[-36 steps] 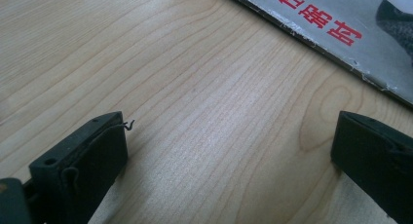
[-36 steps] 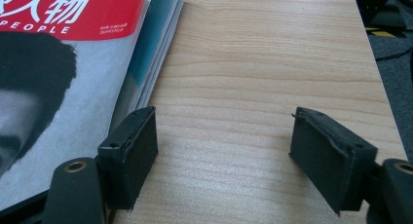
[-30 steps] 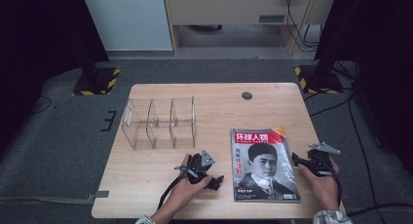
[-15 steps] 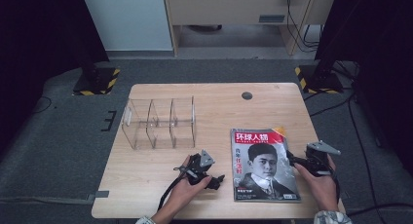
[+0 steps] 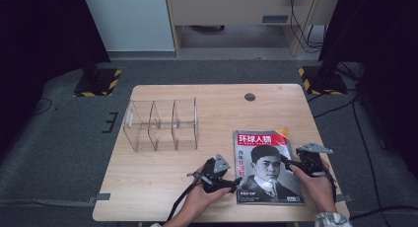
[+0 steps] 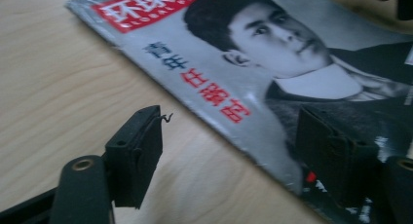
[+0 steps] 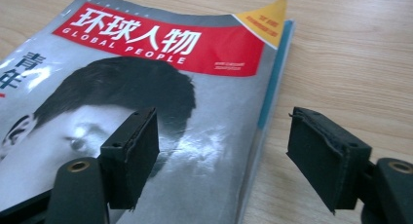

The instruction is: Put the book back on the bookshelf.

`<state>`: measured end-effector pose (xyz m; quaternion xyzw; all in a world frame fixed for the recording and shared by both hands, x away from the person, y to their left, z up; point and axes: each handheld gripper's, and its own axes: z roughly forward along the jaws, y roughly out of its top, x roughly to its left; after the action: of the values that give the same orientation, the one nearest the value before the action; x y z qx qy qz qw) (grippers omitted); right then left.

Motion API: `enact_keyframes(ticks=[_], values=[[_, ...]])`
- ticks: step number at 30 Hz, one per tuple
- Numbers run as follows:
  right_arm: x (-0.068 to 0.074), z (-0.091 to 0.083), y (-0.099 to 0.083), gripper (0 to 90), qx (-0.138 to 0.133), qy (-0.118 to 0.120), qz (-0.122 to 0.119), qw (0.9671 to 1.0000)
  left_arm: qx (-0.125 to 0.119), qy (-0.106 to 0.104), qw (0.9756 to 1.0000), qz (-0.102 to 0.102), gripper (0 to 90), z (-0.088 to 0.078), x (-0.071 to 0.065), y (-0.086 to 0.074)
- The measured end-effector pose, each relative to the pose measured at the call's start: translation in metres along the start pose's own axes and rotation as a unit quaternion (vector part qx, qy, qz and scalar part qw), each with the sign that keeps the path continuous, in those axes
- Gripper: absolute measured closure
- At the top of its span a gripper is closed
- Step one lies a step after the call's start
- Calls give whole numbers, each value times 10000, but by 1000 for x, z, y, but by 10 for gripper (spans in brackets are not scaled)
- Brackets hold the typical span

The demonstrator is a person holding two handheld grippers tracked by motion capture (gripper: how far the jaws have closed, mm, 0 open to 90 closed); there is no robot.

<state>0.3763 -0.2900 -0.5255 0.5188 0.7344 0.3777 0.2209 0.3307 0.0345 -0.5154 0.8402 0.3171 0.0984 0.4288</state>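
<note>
Table [image 5: 162, 187]: light wood, its near edge is cut off by the frame in the high view; the wide part left of the magazine is bare wood.
Organizer [image 5: 160, 124]: clear plastic with dividers, it stands on the left half of the table, well apart from both grippers; its walls are hard to make out because they are transparent.
Magazine [image 5: 266, 165]: lies flat at the near right of the table, cover up, red title band at the far end; its near left corner is hidden behind the left gripper.
Left gripper [image 5: 235, 182]: at the near left edge of the magazine; its jaws have just been closing, but they are apart, one over wood and one over the cover, and the pads press on nothing.
Right gripper [image 5: 288, 163]: at the right edge of the magazine; jaws apart and have just been closing a little, one above the cover, one above wood, edge between them, not squeezed.
Hole [image 5: 250, 96]: small dark round spot at the far side.
</note>
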Motion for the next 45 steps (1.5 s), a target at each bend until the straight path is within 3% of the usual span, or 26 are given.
enact_keyframes(ticks=[3, 6, 7, 8, 13, 15, 21, 25, 31, 40, 45], values=[[1, 3, -1, 253, 84, 9, -6, 10000, 21, -126, 9999, 58, 303, 6, -9, 0], [1, 4, -2, 243, 156, 9, 7, 9999, 10, -270, 9996, -99, 321, 10, -13, 1], [1, 4, -2, 235, 167, 0, 14, 9999, 62, -283, 9996, -47, 324, 12, -16, 1], [-1, 5, -3, 226, 180, 26, 57, 9998, 165, -219, 9995, 143, 324, 17, -20, 0], [1, 8, -3, 217, 254, 92, 105, 9996, 257, -129, 9993, 242, 322, 21, -22, -3], [1, 8, -3, 219, 293, 130, 95, 9994, 436, -37, 9985, 339, 321, 23, -22, -5], [3, 10, -5, 221, 364, 108, 34, 9993, 339, 14, 9990, 290, 300, 24, -22, -7], [4, 9, -5, 254, 316, 174, -29, 9993, 322, 28, 9990, 306, 301, 25, -22, -7], [1, 1, -3, 355, 66, 297, 142, 9994, 299, 25, 9990, 342, 301, 25, -22, -7], [13, -17, 3, 469, -343, 463, -65, 9983, 303, 26, 9989, 344, 302, 25, -22, -7], [18, -23, 4, 493, -375, 454, -228, 9980, 304, 30, 9990, 341, 301, 25, -22, -7]])
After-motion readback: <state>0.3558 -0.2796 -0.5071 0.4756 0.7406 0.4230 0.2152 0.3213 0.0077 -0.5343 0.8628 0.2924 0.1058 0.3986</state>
